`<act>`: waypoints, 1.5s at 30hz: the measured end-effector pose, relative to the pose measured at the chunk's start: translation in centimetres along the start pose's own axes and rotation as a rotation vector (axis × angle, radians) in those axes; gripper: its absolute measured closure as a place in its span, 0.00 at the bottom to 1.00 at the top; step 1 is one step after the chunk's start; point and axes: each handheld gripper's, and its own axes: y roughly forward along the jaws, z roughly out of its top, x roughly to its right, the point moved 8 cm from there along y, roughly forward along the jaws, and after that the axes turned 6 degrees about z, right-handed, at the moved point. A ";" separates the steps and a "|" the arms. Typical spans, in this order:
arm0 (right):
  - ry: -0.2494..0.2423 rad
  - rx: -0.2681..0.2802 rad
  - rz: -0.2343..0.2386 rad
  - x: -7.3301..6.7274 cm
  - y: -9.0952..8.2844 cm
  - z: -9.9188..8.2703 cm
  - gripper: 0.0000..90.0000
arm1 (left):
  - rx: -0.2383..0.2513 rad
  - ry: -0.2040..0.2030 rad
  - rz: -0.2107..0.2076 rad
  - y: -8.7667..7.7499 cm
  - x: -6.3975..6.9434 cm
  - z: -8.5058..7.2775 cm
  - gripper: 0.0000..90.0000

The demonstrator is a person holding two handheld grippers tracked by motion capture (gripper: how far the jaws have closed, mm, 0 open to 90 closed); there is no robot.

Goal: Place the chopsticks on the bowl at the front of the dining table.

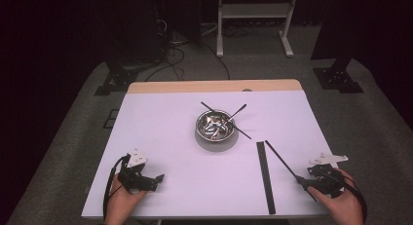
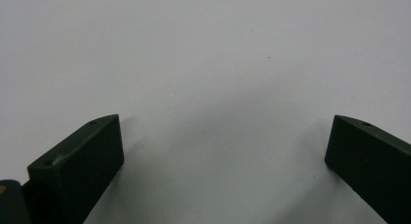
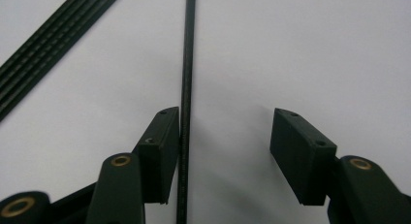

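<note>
Near the front right corner of the white tabletop (image 1: 160, 137), right gripper (image 1: 303, 180) sits with jaws apart, a thin black rod (image 3: 186, 88) running between them and lying right against the left jaw's inner face; other jaw stands clear of it. Rod angles away toward the steel bowl (image 1: 215, 126) at centre. Flat black ribbed strip (image 1: 265, 176) lies just beside the rod, apart from it. Bowl holds small metal bits, more thin black sticks resting across it. Left gripper (image 1: 155, 178) rests at front left, jaws wide apart over bare tabletop.
</note>
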 end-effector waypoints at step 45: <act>0.015 0.064 0.061 1.1 0.7 2.8 0.57 | 0.003 -0.003 0.001 0.0 0.0 0.0 0.00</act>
